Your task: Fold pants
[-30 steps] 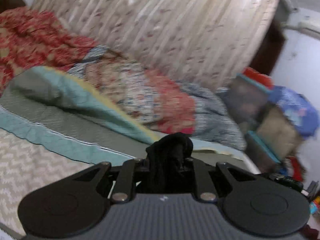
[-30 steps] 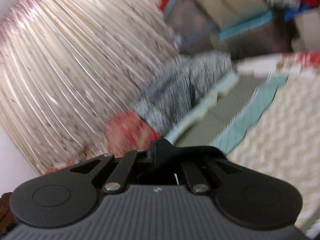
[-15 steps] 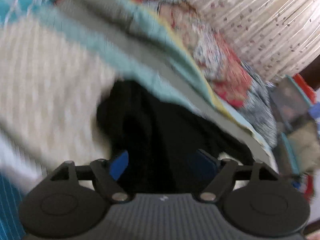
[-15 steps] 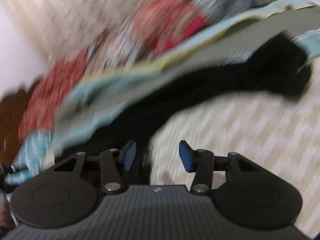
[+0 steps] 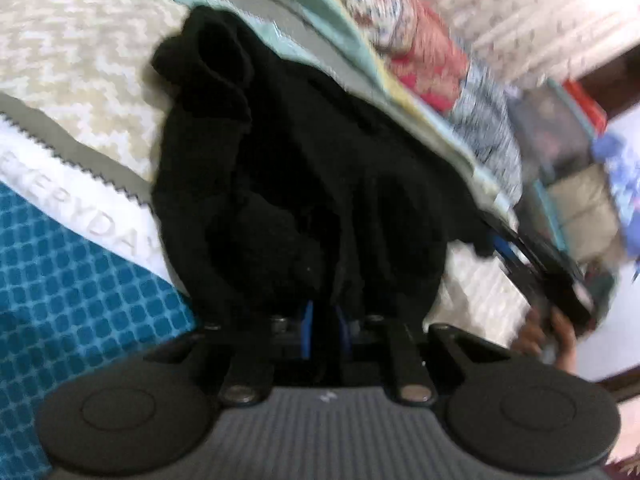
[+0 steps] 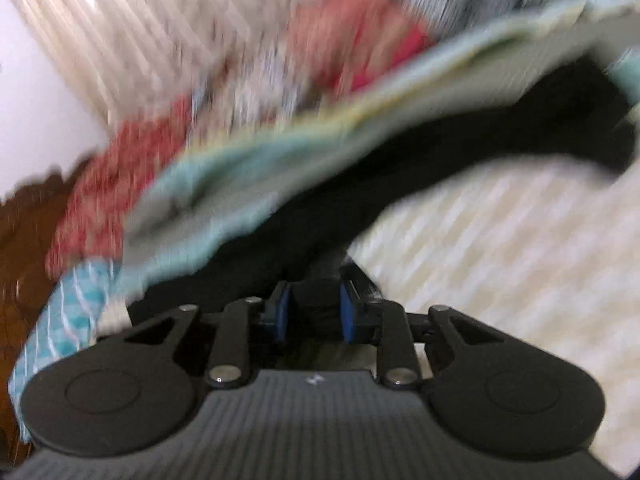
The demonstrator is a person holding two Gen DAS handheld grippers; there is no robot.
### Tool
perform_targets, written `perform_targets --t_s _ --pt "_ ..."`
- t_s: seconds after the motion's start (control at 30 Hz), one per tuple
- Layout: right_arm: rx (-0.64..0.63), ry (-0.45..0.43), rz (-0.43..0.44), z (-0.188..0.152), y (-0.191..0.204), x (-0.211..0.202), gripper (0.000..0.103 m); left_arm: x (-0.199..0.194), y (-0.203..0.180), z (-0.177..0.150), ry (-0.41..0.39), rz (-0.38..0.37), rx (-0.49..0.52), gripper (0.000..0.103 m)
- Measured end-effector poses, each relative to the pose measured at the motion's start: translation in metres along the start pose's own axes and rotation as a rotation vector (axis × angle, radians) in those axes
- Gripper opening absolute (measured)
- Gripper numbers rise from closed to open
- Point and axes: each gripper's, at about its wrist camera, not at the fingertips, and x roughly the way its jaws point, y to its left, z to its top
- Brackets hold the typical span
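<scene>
Black pants (image 5: 304, 168) bunched on the cream bedspread (image 5: 68, 60), both just-closing grippers, left gripper (image 5: 323, 320) and right gripper (image 6: 313, 312), clamped on their cloth.

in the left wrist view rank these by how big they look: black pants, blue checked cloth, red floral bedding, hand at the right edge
1. black pants
2. blue checked cloth
3. red floral bedding
4. hand

The pants lie nearest the lens, so their lead is partly nearness.

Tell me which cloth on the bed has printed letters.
The white band beside the blue checked cloth; it reads "EVERYDAY". The black pants are plain.
</scene>
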Motion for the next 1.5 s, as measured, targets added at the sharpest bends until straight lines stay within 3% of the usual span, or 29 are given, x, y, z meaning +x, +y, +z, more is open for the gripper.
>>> perform_targets --t_s 0.13,0.2,0.23,0.27,0.33,0.4,0.43,0.47,0.53,0.6,0.63,0.7,0.83,0.93,1.0,1.07,1.1,1.17,1.2,1.23,1.3,1.37,1.47,1.5 --pt "0.043 -0.344 -0.191 0.048 -0.056 -0.118 0.028 -0.029 0.006 -0.006 -0.037 -0.051 0.008 0.014" --pt "0.049 -0.469 -0.330 0.059 -0.081 -0.165 0.028 -0.037 0.004 -0.013 -0.050 -0.022 0.034 0.034" --pt "0.067 -0.512 -0.395 0.061 -0.094 -0.187 0.028 -0.042 0.004 -0.015 -0.070 0.017 0.047 0.055" --pt "0.099 -0.544 -0.455 0.061 -0.108 -0.208 0.028 -0.041 0.001 -0.015 -0.094 0.045 0.061 0.061" --pt "0.123 -0.571 -0.590 0.054 -0.128 -0.227 0.029 -0.040 -0.006 -0.010 -0.110 0.081 0.089 0.061" --pt "0.163 -0.570 -0.770 0.040 -0.145 -0.231 0.034 -0.036 -0.013 -0.005 -0.119 0.098 0.117 0.076" --pt "0.219 -0.564 -0.825 0.030 -0.154 -0.232 0.040 -0.031 -0.018 0.000 -0.126 0.120 0.150 0.090" --pt "0.281 -0.562 -0.816 0.020 -0.162 -0.236 0.048 -0.025 -0.023 0.003 -0.126 0.147 0.180 0.091" --pt "0.374 -0.574 -0.733 -0.002 -0.166 -0.240 0.049 -0.002 -0.028 0.012 -0.093 0.226 0.223 0.083" --pt "0.365 -0.534 -0.685 -0.017 -0.154 -0.231 0.049 0.021 -0.027 0.017 -0.035 0.243 0.232 0.057" --pt "0.341 -0.494 -0.651 -0.025 -0.146 -0.222 0.049 0.029 -0.025 0.018 -0.007 0.262 0.229 0.037" --pt "0.317 -0.421 -0.589 -0.035 -0.132 -0.208 0.050 0.035 -0.020 0.018 0.007 0.292 0.204 0.024" --pt "0.256 -0.280 -0.479 -0.051 -0.098 -0.166 0.051 -0.023 -0.027 0.019 -0.151 0.206 0.211 0.019" --pt "0.178 -0.182 -0.451 -0.064 -0.075 -0.135 0.051 -0.102 -0.025 0.010 -0.335 0.165 0.237 0.016" --pt "0.186 -0.130 -0.431 -0.070 -0.071 -0.119 0.052 -0.140 -0.014 0.001 -0.413 0.176 0.220 0.016" --pt "0.232 -0.084 -0.420 -0.079 -0.072 -0.106 0.052 -0.163 0.010 -0.010 -0.436 0.231 0.159 0.012" --pt "0.256 -0.061 -0.422 -0.085 -0.073 -0.101 0.052 -0.166 0.021 -0.015 -0.434 0.293 0.142 0.012" --pt "0.272 -0.047 -0.430 -0.091 -0.073 -0.097 0.052 -0.160 0.045 -0.024 -0.360 0.464 0.089 0.023" --pt "0.257 -0.051 -0.437 -0.091 -0.070 -0.098 0.052 -0.156 0.058 -0.029 -0.315 0.516 0.054 0.024" --pt "0.246 -0.047 -0.438 -0.092 -0.065 -0.100 0.052 -0.154 0.071 -0.035 -0.287 0.517 0.010 0.024" --pt "0.244 -0.054 -0.423 -0.087 -0.062 -0.110 0.052 -0.150 0.079 -0.043 -0.259 0.429 -0.053 0.030" --pt "0.256 -0.093 -0.433 -0.089 -0.058 -0.122 0.052 -0.145 0.079 -0.047 -0.235 0.335 -0.089 0.059" --pt "0.292 -0.145 -0.450 -0.095 -0.066 -0.141 0.052 -0.131 0.071 -0.047 -0.212 0.236 -0.095 0.080" --pt "0.304 -0.163 -0.458 -0.097 -0.071 -0.151 0.052 -0.124 0.073 -0.044 -0.203 0.205 -0.101 0.083"
